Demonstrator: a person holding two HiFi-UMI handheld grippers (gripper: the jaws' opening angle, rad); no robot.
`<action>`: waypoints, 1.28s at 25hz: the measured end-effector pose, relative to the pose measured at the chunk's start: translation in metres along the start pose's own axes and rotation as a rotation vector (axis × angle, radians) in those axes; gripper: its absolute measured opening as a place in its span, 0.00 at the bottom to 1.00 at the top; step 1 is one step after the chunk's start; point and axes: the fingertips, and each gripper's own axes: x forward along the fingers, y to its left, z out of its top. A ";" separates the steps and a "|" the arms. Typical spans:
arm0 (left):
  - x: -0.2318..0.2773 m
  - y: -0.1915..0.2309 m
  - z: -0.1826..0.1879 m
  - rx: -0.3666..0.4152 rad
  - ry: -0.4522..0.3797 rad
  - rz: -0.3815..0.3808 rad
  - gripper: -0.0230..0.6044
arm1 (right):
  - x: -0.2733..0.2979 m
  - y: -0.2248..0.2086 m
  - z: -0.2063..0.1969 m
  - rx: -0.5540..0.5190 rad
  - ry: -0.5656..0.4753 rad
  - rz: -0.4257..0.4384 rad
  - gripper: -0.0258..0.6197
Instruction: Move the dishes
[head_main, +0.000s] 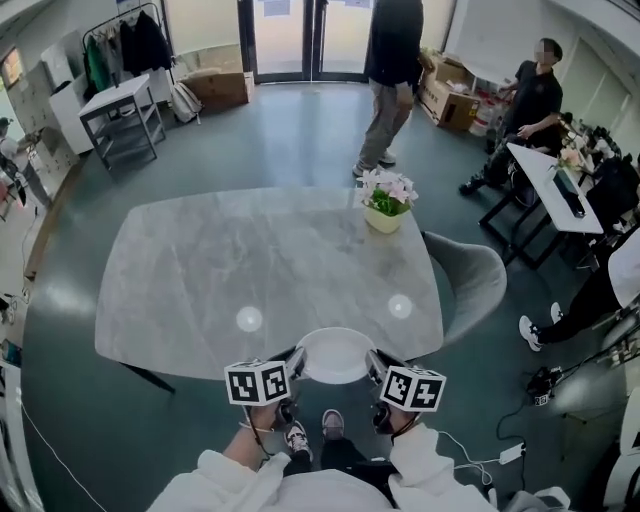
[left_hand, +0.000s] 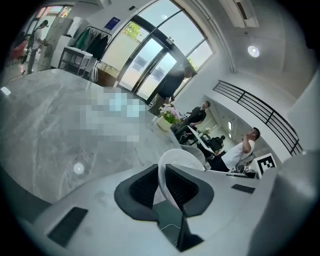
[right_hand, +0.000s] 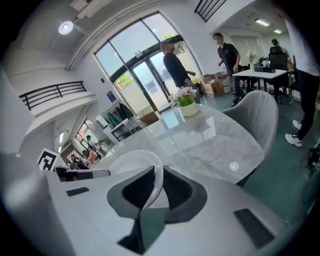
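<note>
Dish (head_main: 335, 355) at the worktop's (head_main: 250, 260) near edge, its rim pinched in the left tool (head_main: 296, 358) and, opposite, the right tool (head_main: 376, 362).

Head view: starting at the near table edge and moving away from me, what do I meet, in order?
First the plate → table top → flower pot → standing person → glass doors.

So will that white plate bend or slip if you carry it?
Probably stiff: the plate shows no sag though it is held only by its rim. It looks glossy, so it may slip; the left gripper and right gripper each pinch one side. It looks like thin china, so it is likely breakable.
</note>
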 end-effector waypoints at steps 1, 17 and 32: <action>0.002 0.001 -0.001 -0.007 0.004 0.009 0.09 | 0.002 -0.002 0.000 -0.002 0.013 -0.001 0.20; 0.055 0.045 -0.024 -0.043 0.032 0.104 0.09 | 0.066 -0.043 -0.016 0.000 0.133 0.010 0.20; 0.091 0.089 -0.040 -0.001 0.069 0.174 0.10 | 0.118 -0.067 -0.040 0.020 0.215 -0.003 0.20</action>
